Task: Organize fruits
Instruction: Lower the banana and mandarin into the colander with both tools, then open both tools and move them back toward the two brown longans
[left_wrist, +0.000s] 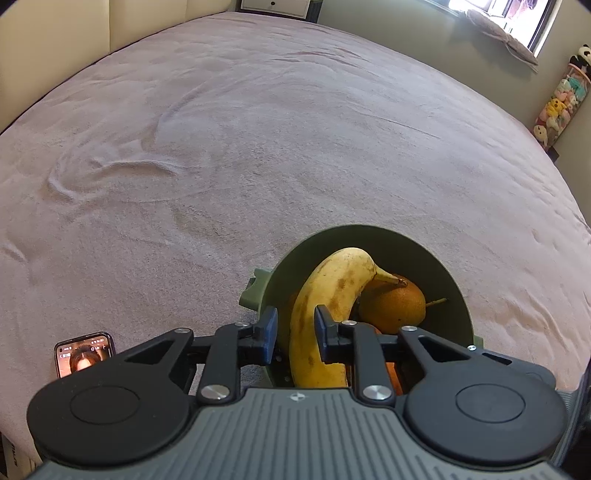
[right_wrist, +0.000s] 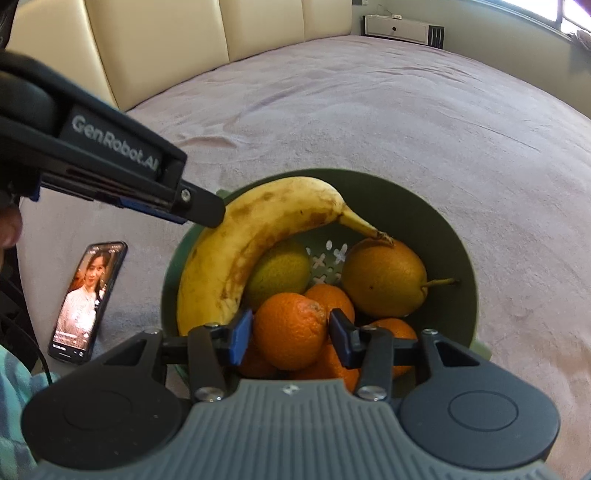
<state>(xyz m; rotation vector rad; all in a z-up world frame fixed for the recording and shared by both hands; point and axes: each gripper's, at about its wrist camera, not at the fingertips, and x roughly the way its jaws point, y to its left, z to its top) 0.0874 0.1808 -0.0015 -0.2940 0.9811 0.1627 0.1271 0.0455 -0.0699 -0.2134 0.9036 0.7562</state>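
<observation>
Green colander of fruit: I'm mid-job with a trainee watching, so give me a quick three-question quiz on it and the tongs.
1. Multiple choice: which fruit are the left tongs shut on? A pear, B banana, C orange.
2. True or false: the phone lies inside the green colander.
3. Fill in: the fingers of the right tongs flank an ____ at the top of the pile.

Key: 1 B. 2 False, it lies on the bedspread beside the colander. 3 orange.
</observation>
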